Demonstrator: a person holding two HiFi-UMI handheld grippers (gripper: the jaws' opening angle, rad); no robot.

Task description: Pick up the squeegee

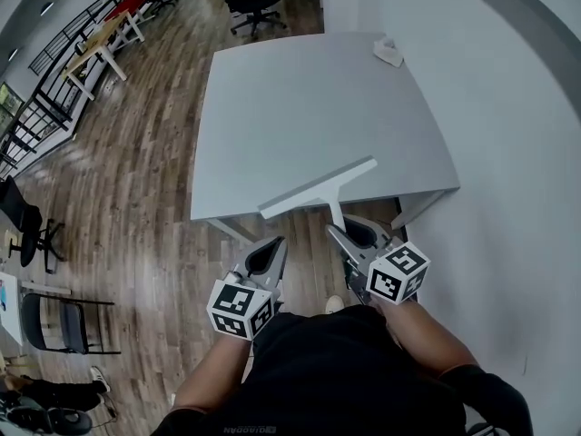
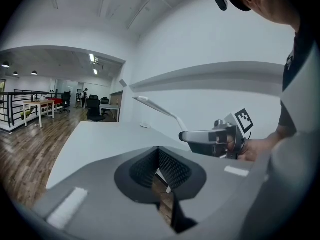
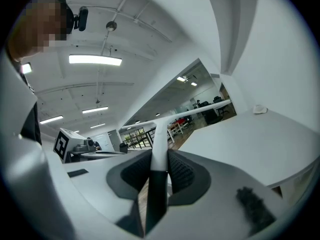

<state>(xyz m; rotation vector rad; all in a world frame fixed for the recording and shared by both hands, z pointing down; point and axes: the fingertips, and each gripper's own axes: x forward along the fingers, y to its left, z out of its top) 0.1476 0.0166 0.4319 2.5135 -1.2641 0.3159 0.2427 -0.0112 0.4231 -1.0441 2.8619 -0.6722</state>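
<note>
The squeegee [image 1: 318, 187] is a long white blade on a white and black handle. It is in the air over the near edge of the grey table [image 1: 300, 107]. My right gripper [image 1: 342, 236] is shut on its handle, and in the right gripper view the handle [image 3: 159, 156] stands upright between the ribbed pads with the blade [image 3: 200, 113] across the top. My left gripper [image 1: 272, 249] hangs beside it on the left, off the table, shut and holding nothing. The left gripper view shows the squeegee [image 2: 155, 107] and the right gripper [image 2: 212, 140] ahead on the right.
A small white object [image 1: 388, 51] lies at the table's far right corner. A white wall [image 1: 508, 153] runs along the table's right side. Wooden floor lies to the left, with office chairs [image 1: 254, 3] beyond the table and a black chair [image 1: 59, 321] near left.
</note>
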